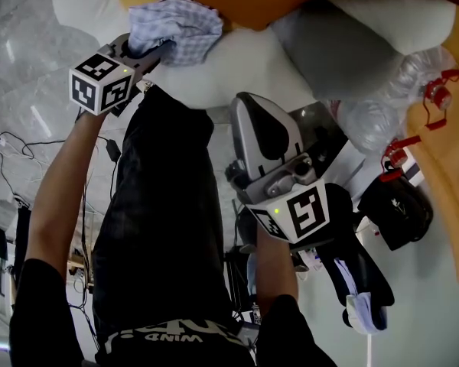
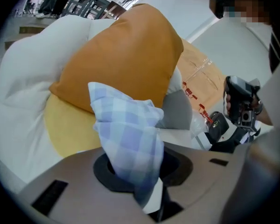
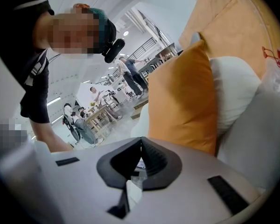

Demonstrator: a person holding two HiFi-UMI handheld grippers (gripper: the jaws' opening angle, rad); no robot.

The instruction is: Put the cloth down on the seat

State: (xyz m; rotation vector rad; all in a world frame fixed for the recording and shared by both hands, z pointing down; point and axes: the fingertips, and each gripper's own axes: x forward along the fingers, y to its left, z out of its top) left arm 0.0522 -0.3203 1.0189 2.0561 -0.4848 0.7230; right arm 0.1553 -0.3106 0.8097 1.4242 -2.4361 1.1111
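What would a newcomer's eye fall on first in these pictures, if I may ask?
The blue checked cloth stands out, pinched in the left gripper over the white seat. Behind it a big orange cushion leans on the seat. The right gripper is nearer the person's body, jaws together and empty.

My left tongs [image 1: 153,52] reach out ahead, tilted down, jaws clamped on the checked cloth [image 1: 176,25]. Left forearm [image 1: 57,182] bare, stretched forward. My right tongs [image 1: 252,109] sit closer in, angled slightly down, jaws together with nothing between them. Right forearm [image 1: 277,270] tucked near my body.
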